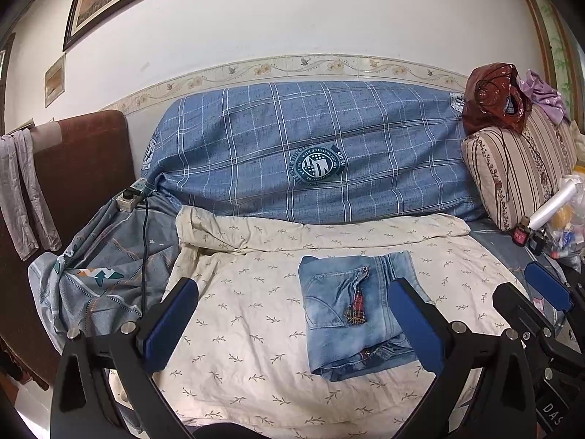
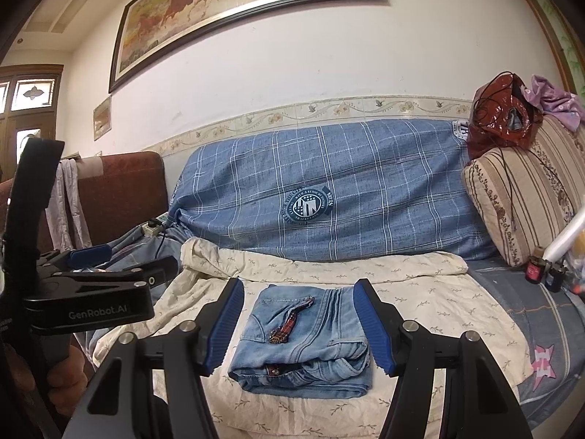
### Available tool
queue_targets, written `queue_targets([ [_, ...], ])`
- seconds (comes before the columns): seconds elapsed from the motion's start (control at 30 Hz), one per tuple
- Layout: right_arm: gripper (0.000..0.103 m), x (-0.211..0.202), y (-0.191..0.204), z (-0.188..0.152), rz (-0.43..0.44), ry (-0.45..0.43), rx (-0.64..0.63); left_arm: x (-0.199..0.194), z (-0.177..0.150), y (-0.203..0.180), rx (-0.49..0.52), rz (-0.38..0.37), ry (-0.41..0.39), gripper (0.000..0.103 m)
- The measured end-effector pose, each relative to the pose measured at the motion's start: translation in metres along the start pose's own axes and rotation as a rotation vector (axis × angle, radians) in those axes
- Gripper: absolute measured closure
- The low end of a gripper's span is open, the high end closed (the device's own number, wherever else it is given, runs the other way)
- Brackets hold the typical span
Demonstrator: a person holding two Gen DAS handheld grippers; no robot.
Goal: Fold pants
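A pair of light blue jeans (image 1: 351, 311) lies folded into a compact rectangle on a cream leaf-print sheet (image 1: 237, 329); a red plaid patch shows on the pocket. It also shows in the right wrist view (image 2: 307, 344). My left gripper (image 1: 292, 325) is open and empty, held above the sheet to the left of the jeans. My right gripper (image 2: 298, 325) is open and empty, its jaws standing either side of the jeans, just above them. The right gripper shows in the left view (image 1: 530, 300), the left in the right view (image 2: 120, 263).
A blue plaid cover (image 1: 310, 153) drapes the sofa back. A striped cushion (image 1: 519, 168) with a red bag (image 1: 493, 98) sits at right, with small clutter (image 1: 548, 226) below. A power strip and cord (image 1: 131, 197) and a grey patterned cloth (image 1: 98, 274) lie at left.
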State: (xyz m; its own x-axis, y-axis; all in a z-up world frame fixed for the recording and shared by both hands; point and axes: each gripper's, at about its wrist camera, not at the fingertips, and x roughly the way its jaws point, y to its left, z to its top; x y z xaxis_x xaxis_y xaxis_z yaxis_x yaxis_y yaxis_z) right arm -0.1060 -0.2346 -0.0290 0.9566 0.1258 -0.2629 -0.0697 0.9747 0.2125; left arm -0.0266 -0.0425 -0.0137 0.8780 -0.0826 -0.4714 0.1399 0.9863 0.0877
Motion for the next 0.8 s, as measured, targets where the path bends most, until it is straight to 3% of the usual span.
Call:
queue_targets([
  [0.6, 0.038, 0.010, -0.007, -0.007, -0.002, 0.034, 0.015, 0.013, -0.005, -0.001, -0.002, -0.020, 0.040, 0.000],
  [0.8, 0.038, 0.015, -0.007, -0.010, 0.000, 0.051, 0.015, 0.017, -0.006, 0.002, -0.033, -0.066, 0.038, 0.000],
])
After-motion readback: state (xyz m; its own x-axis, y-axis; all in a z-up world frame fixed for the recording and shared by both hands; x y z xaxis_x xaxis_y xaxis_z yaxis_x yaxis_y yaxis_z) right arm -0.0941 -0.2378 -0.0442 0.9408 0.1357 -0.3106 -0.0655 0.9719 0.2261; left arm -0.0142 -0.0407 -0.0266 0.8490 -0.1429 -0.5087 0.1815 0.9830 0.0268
